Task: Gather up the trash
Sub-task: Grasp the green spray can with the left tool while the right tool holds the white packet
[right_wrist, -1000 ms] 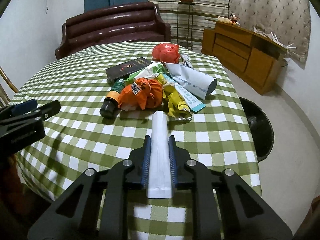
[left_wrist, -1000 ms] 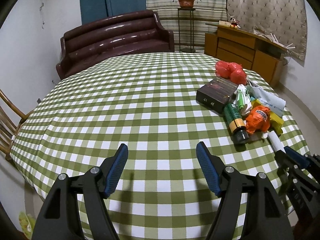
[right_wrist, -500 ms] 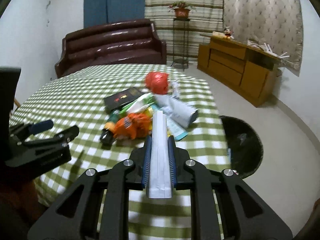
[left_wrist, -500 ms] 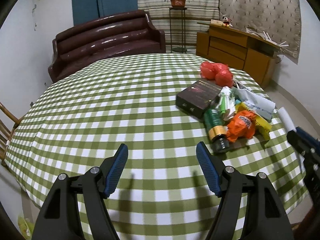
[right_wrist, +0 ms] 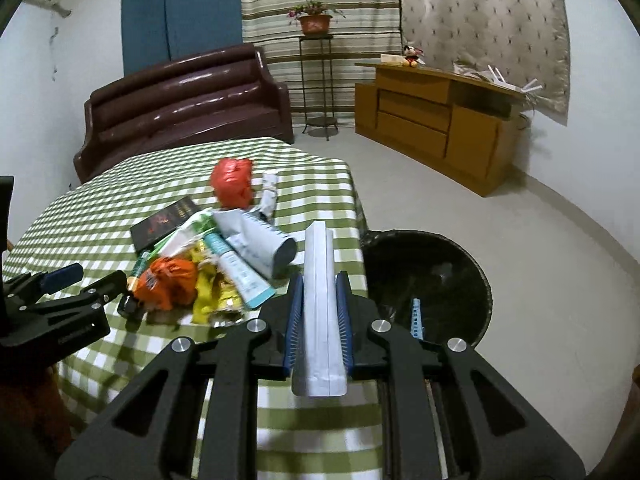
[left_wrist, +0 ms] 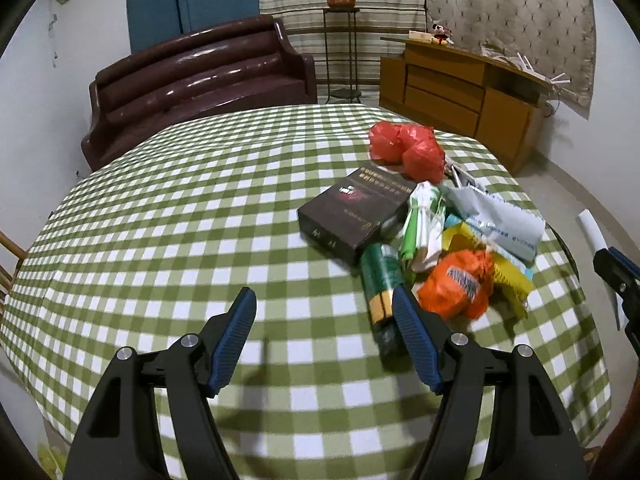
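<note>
My right gripper [right_wrist: 318, 280] is shut on a long white packet [right_wrist: 319, 292], held off the right edge of the table beside a black bin [right_wrist: 476, 276] on the floor. A heap of trash lies on the green checked tablecloth [left_wrist: 168, 232]: an orange wrapper [left_wrist: 456, 284], a green bottle [left_wrist: 382, 280], a dark box [left_wrist: 356, 210], a red bag [left_wrist: 408, 148], a white pouch [left_wrist: 500, 220]. My left gripper [left_wrist: 324, 314] hovers open over the cloth just left of the bottle, nothing between its fingers. In the right wrist view the left gripper [right_wrist: 76, 280] shows at the left edge.
A dark red sofa [left_wrist: 192, 80] stands behind the table, a wooden sideboard [left_wrist: 460, 92] at the back right, and a plant stand [left_wrist: 340, 40] between them. The bin holds a blue-white piece [right_wrist: 416, 312]. A chair back [left_wrist: 8, 248] pokes in at the left.
The right gripper has carried the white packet off the table's right edge, beside the bin. The left gripper has slid right across the cloth, closer to the trash heap.
</note>
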The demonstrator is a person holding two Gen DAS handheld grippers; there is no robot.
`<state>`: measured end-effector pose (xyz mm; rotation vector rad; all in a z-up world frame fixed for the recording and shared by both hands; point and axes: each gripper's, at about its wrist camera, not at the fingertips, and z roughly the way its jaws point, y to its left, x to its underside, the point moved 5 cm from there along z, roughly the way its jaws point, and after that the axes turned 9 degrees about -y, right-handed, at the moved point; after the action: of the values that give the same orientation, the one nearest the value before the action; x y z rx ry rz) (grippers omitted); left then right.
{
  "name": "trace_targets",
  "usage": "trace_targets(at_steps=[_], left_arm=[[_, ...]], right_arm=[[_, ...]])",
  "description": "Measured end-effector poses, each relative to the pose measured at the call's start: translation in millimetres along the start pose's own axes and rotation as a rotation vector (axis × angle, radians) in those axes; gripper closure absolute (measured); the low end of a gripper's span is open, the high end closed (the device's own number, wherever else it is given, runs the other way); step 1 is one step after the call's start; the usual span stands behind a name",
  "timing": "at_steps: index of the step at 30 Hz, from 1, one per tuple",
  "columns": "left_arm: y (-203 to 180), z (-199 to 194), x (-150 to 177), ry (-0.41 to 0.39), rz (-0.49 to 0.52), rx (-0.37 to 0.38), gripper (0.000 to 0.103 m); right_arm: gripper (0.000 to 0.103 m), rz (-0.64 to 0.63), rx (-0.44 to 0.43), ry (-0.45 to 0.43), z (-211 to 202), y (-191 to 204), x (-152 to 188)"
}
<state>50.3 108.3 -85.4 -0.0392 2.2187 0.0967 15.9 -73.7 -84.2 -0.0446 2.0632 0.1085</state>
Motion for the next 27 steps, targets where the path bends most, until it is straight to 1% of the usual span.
trace_targets(at_steps=[4,10,13,15,16,18,19,20,21,22,24,27], left_arm=[[-7.0,8.3,-3.6,0.014,0.003,0.008,0.034],[-11.4,14.0,-0.5,0.027,0.016,0.011,0.034],[-11.2,14.6,-1.2,0.027,0.019,0.026,0.043],[-13.3,15.6,-0.8,0.029,0.033,0.031,0.052],[-14.0,15.9,-0.2,0.032,0.036,0.035,0.054],[-14.8,15.6,1.1,0.040,0.035,0.056,0.062],[-15.0,15.4,1.3,0.042,0.035,0.063,0.063],[-14.9,14.7,2.2,0.043,0.035,0.074,0.068],[-14.7,14.4,2.9,0.044,0.034,0.083,0.075],[-14.7,14.4,4.0,0.048,0.031,0.097,0.078],[-13.4,13.8,4.9,0.050,0.021,0.110,0.078],[-11.6,11.6,5.2,0.048,0.015,0.110,0.078]], right_arm=[[0.086,0.021,0.005,0.010,4.5,-5.8,1.4],[0.086,0.035,0.001,0.030,14.8,-9.8,4.4],[0.086,0.038,0.001,0.034,17.0,-9.9,4.7],[0.086,0.041,-0.001,0.037,18.5,-9.9,4.5],[0.086,0.041,-0.001,0.038,18.7,-10.0,4.9],[0.086,0.041,-0.001,0.038,18.1,-10.6,4.6],[0.086,0.041,-0.001,0.038,18.6,-10.6,4.6],[0.086,0.040,0.000,0.037,18.1,-10.6,4.6],[0.086,0.041,0.000,0.037,18.5,-10.7,4.7],[0.086,0.041,0.000,0.037,18.7,-10.6,4.7],[0.086,0.040,0.000,0.038,17.9,-10.6,4.6],[0.086,0.039,0.000,0.036,17.9,-10.7,4.2]])
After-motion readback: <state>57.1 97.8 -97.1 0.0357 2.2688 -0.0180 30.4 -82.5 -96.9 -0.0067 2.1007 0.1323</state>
